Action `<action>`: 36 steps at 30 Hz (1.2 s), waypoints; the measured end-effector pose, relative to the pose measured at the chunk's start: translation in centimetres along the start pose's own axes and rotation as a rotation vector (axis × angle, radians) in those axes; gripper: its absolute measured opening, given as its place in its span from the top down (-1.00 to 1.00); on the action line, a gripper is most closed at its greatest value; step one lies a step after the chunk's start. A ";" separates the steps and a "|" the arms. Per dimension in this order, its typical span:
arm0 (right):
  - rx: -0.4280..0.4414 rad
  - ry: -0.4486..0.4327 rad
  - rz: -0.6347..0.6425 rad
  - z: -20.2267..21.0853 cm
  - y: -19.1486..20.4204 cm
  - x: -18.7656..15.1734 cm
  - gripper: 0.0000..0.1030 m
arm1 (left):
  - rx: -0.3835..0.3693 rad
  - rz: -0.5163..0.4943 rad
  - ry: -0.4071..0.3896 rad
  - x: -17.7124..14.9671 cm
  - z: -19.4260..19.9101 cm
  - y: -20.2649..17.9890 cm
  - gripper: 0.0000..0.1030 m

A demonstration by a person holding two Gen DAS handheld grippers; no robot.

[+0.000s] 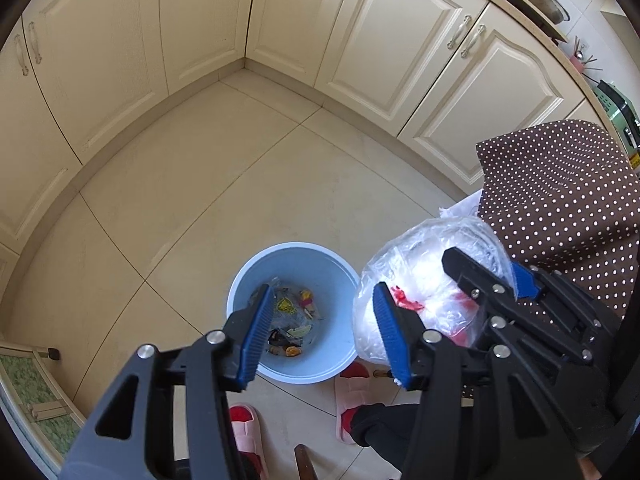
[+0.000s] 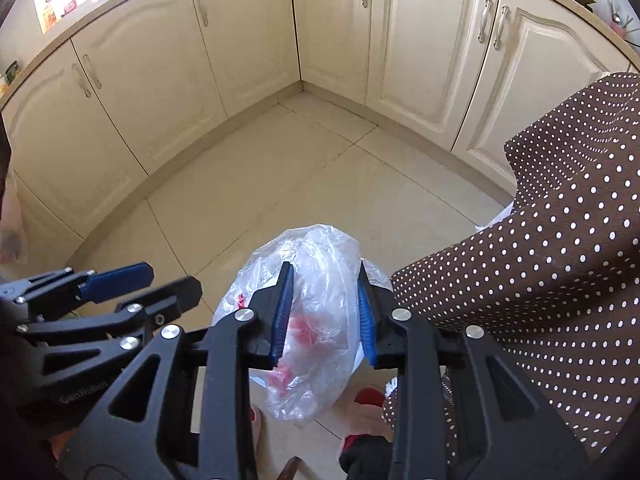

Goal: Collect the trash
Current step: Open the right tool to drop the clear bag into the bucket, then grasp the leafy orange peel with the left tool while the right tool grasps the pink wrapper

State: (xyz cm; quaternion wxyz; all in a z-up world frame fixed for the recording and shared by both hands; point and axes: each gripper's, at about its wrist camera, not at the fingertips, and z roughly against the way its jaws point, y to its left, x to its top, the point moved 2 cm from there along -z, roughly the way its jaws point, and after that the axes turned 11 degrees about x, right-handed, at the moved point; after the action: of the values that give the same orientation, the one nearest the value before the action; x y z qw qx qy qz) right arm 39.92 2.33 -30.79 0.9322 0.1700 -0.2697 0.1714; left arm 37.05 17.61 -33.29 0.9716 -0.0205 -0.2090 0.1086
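The right gripper (image 2: 324, 312) is clamped on a crumpled clear plastic bag (image 2: 316, 320). The round blue plastic bin (image 1: 320, 260) sits on the floor left of it, probably slightly nearer. The left gripper (image 1: 320, 332) hovers over the bin, jaws apart.

text: "genrobot" | on: black body of the left gripper (image 2: 144, 280), right wrist view | other print on counter items: too blurred to read

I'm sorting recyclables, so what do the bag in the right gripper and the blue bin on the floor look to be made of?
Bag: thin clear plastic film, glossy; it crinkles and shows red bits through it. The right gripper pinches it.
Blue bin: likely rigid moulded plastic, smooth, faintly shiny, with an even rolled rim.
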 end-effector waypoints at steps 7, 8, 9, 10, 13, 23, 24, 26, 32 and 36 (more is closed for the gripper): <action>0.033 -0.022 -0.030 0.5 0.4 0.7 0.29 | 0.011 0.029 -0.008 0.1 0.4 0.7 -0.01; 0.039 -0.027 -0.036 0.6 0.4 0.8 0.23 | 0.014 0.035 -0.009 0.1 0.5 0.9 -0.01; 0.037 -0.032 -0.039 0.7 0.4 0.9 0.14 | 0.013 0.042 -0.011 0.1 0.6 1.1 -0.01; 0.035 -0.039 -0.042 0.9 0.3 1.0 0.08 | 0.011 0.047 -0.012 0.1 0.8 1.2 -0.01; 0.044 -0.043 -0.041 1.3 0.7 1.0 0.08 | 0.016 0.058 -0.022 0.1 1.4 1.3 -0.04; 0.038 -0.103 -0.025 5.7 1.2 1.1 0.08 | 0.000 0.044 -0.086 0.2 5.8 0.0 -0.05; 0.037 -0.115 -0.023 6.5 1.1 1.1 0.08 | -0.005 0.038 -0.099 0.2 6.6 -0.3 -0.05; 0.032 -0.145 -0.018 8.4 1.1 1.2 0.08 | -0.018 0.027 -0.126 0.1 8.3 -1.1 -0.05; -0.005 -0.263 -0.015 16.2 -0.4 1.1 0.04 | -0.066 -0.037 -0.230 -0.3 14.3 -5.5 -0.12; -0.056 -0.343 -0.026 22.3 -2.8 0.1 0.01 | -0.129 -0.109 -0.311 -0.7 18.8 -10.4 -0.23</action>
State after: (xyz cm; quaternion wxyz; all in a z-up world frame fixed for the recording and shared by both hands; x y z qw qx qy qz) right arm 31.20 -9.24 -13.59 0.8790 0.1742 -0.4273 0.1205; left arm 30.82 7.25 -15.51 0.9287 -0.0544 -0.3642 0.0439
